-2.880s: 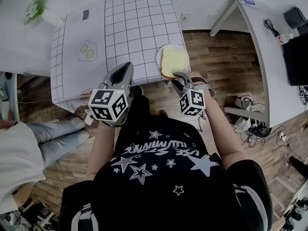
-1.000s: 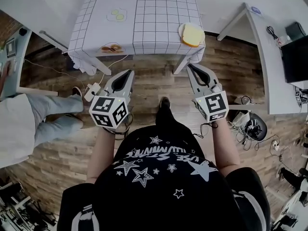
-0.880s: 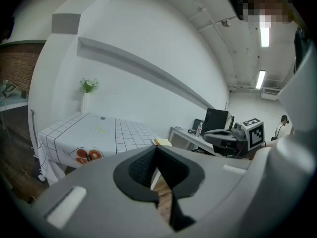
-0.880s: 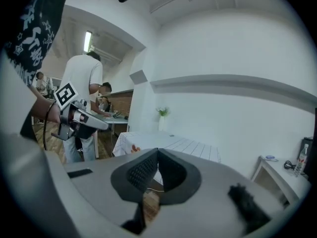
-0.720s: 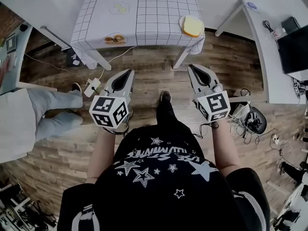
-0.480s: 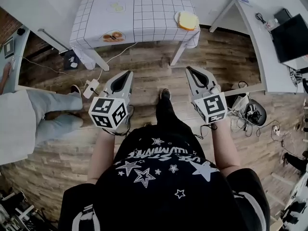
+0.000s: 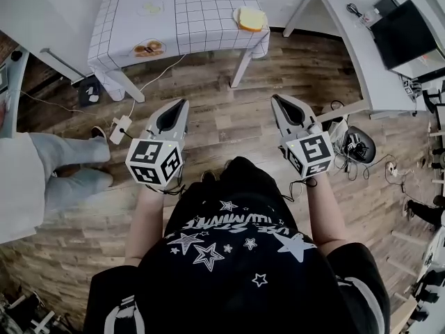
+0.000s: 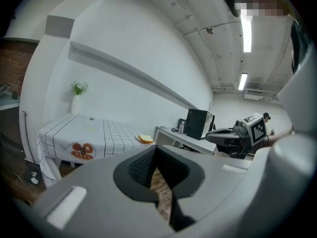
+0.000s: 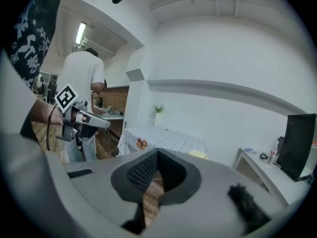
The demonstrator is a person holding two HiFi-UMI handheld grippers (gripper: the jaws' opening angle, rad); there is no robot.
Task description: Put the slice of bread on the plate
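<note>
Backed off: left gripper [image 7: 182, 104] and right gripper [image 7: 277, 99] now sit well clear of the bench [image 7: 201, 12], over wood floor [image 7: 229, 117]. Both sets of fingers closed, empty. Plate [image 7: 239, 19] at the bench's near right corner holds the slice of bread [image 7: 252, 18]. White desk [image 7: 348, 40] with monitor [image 7: 407, 33] stands right of it.

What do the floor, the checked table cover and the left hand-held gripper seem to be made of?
The floor looks like wood planks or wood-look laminate: grain and board seams show, with a low sheen. The table cover seems a thin cloth or plastic sheet, white with a black grid, hanging in folds at the corners. The left hand-held gripper is probably moulded plastic: a smooth, matte grey shell.
</note>
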